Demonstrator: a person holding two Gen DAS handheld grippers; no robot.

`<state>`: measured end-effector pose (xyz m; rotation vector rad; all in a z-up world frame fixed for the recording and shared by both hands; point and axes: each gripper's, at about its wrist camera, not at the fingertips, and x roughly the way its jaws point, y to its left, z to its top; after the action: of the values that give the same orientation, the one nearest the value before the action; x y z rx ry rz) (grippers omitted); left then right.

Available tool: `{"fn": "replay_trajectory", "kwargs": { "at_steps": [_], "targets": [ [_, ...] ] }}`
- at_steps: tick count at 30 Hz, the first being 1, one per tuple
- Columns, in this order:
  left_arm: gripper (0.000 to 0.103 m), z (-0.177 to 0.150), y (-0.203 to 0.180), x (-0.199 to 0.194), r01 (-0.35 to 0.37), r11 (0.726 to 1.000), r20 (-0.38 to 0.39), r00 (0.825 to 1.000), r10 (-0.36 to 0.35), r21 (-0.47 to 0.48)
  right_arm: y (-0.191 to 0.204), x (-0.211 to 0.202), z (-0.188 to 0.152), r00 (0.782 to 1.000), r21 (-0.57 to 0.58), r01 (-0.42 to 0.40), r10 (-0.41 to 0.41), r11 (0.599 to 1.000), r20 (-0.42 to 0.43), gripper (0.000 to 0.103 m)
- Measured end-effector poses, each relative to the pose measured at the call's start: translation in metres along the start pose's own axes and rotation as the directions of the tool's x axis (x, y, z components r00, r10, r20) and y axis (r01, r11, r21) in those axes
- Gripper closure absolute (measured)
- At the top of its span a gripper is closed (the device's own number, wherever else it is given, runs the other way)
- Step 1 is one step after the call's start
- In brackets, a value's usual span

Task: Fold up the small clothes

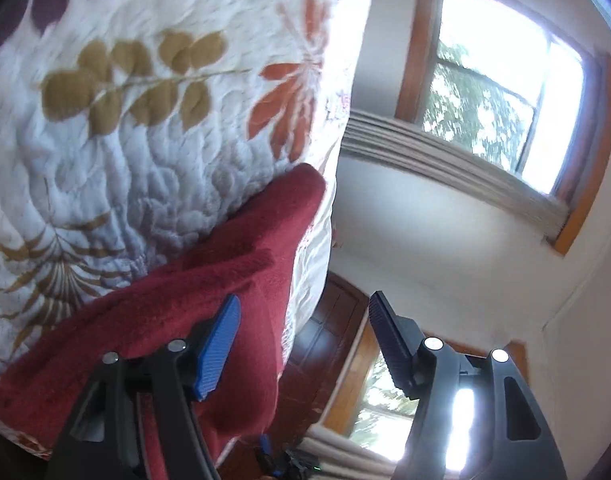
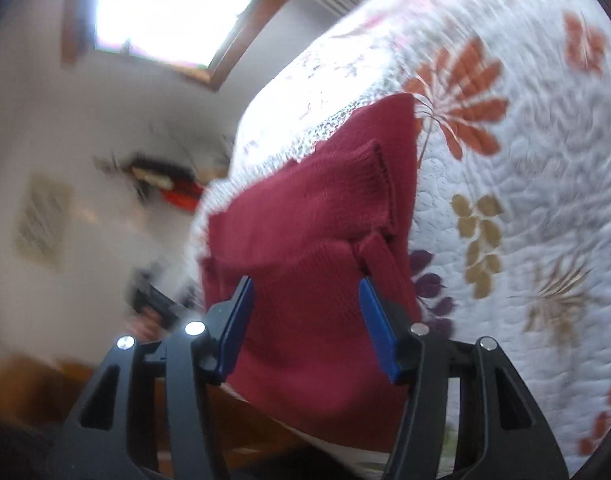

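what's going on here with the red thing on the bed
A person is working with two handheld grippers over a dark red knit garment that lies on a floral quilt, near the edge of the bed. Both grippers are open and neither holds anything. The right gripper points straight at the garment, its blue fingers spread to either side of the cloth. The left gripper sits at the garment's edge, one finger over the cloth, the other past the bed. The garment looks partly folded, with a ribbed cuff showing.
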<state>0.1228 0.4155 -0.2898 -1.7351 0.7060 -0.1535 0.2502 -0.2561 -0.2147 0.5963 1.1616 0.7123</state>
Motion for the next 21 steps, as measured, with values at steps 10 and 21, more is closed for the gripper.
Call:
{"fn": "replay_trajectory", "kwargs": {
  "at_steps": [10, 21],
  "targets": [
    [0.023, -0.049, -0.079, 0.003, -0.365, 0.483, 0.044, 0.831, 0.555, 0.796, 0.01, 0.035, -0.044, 0.945, -0.259, 0.314, -0.327, 0.913, -0.005, 0.043],
    [0.036, -0.037, -0.054, 0.083, -0.323, 0.247, 0.036, 0.671, 0.741, 0.914, 0.013, 0.06, -0.034, 0.919, -0.275, 0.358, -0.389, 0.892, -0.066, 0.042]
  ]
}}
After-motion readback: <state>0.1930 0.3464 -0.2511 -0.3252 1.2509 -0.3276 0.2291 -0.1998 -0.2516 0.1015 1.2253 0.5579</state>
